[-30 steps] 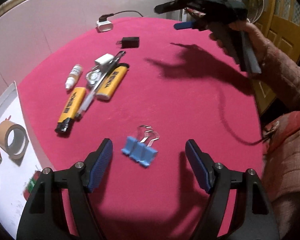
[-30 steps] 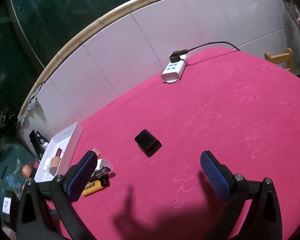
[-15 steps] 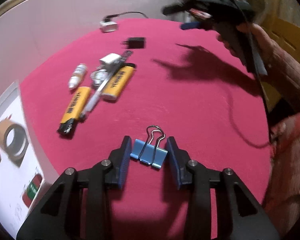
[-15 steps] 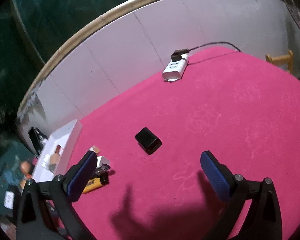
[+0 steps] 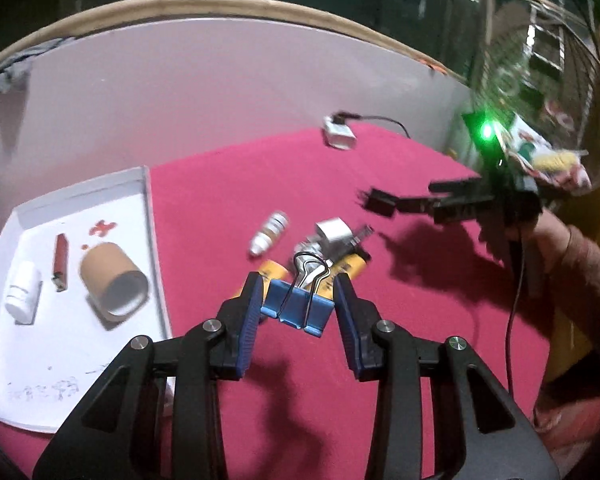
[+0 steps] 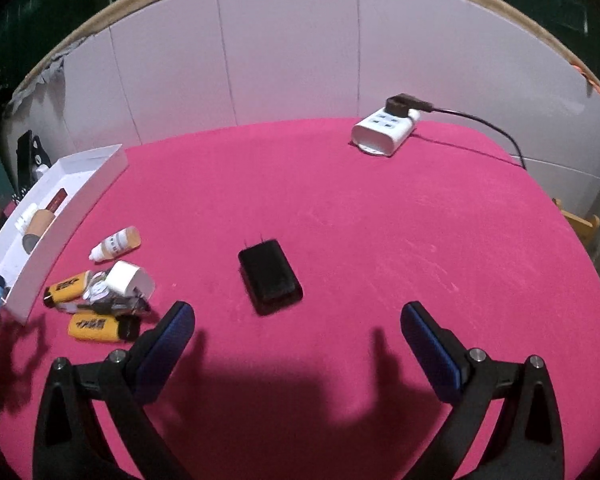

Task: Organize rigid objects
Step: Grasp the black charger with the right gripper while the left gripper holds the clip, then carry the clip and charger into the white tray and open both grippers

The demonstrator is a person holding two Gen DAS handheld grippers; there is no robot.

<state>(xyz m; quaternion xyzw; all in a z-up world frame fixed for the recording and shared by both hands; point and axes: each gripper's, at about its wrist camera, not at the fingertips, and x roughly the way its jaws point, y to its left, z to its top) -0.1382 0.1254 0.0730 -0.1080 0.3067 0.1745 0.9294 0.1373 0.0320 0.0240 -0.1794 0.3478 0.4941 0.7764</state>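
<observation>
Binder clips (image 5: pixel 297 307) pinched in left hand-held gripper (image 5: pixel 299 304), hiding lighters; right hand-held gripper (image 6: pixel 296 322) spread

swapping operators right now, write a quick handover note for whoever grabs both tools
Left tool: shut on the blue binder clips, held above the red table, beside the white tray.
Right tool: open, holding nothing, just short of the black charger.
Already in the tray: tape roll, red lighter, white bottle.
On the table: dropper bottle, two yellow lighters, white plug and some metal pieces in one pile, plus the charger.
The white power strip is plugged in at the far edge.
Left to do: probably drop the clips in the tray, then clear the rest.
</observation>
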